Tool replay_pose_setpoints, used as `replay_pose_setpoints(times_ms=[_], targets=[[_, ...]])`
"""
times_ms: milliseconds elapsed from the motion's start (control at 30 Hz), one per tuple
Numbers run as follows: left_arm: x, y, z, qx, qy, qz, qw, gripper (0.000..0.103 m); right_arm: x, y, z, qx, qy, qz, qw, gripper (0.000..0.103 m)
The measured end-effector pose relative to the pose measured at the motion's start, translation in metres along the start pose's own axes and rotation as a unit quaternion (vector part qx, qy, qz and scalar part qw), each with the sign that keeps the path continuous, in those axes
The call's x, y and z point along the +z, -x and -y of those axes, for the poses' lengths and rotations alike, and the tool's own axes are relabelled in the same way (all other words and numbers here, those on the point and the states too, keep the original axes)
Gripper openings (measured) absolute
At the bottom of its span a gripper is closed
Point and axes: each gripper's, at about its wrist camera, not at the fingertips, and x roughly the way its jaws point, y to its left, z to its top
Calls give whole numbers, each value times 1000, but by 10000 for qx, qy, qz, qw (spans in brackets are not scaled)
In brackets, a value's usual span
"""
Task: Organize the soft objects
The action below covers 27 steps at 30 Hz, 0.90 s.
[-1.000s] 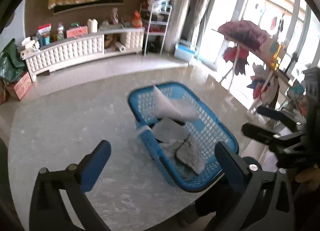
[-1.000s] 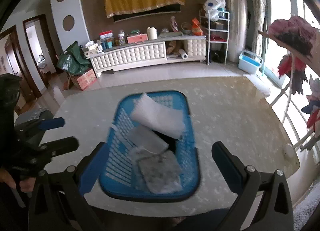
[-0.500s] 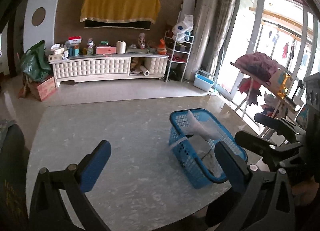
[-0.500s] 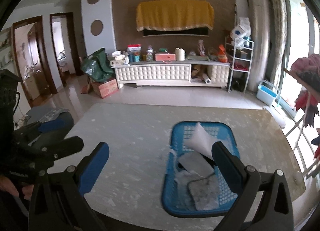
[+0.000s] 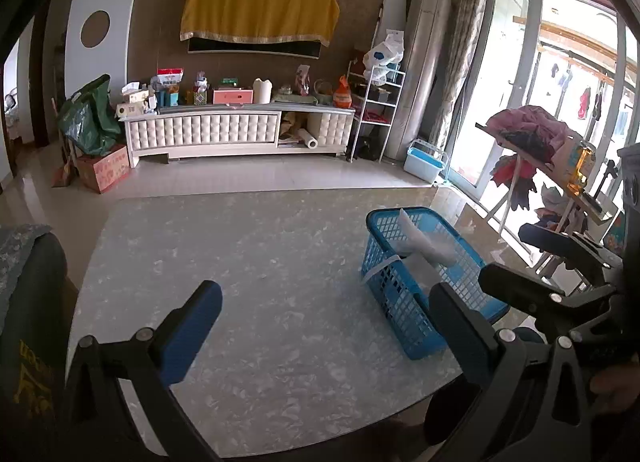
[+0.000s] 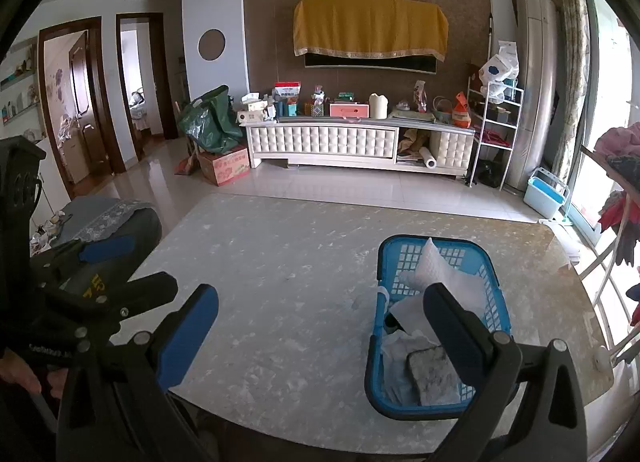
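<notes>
A blue plastic basket (image 6: pixel 384 366) stands on the marble table (image 6: pixel 280 302) at its right side and also shows in the left wrist view (image 5: pixel 384 294). It holds soft items: a white foam sheet (image 6: pixel 444 274) leaning up at the back, white cloths (image 6: pixel 404 342) and a grey pad (image 6: pixel 432 376) at the front. The white sheet (image 5: pixel 420 242) sticks above the rim in the left wrist view. My left gripper (image 5: pixel 324 332) is open and empty, above the table left of the basket. My right gripper (image 6: pixel 320 330) is open and empty, just left of the basket.
A chair back with a grey patterned cover (image 6: pixel 108 217) stands at the table's left edge. Beyond the table are a white cabinet (image 6: pixel 352 145) with clutter, a green bag (image 6: pixel 208 121) and a metal shelf (image 6: pixel 496 133). A drying rack with clothes (image 5: pixel 532 141) stands at the right.
Both grippers have pulled back and tilted up from over the basket. The basket now sits smaller and to the right in both views, with more of the room visible.
</notes>
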Motion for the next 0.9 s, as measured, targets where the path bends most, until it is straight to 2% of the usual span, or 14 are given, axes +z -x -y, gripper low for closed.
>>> replay_pose_setpoints(times_ms=[900], targets=[[2, 6, 8, 95, -139, 109, 9998, 103, -7, 4, -1, 43, -111, 116, 9999, 103]])
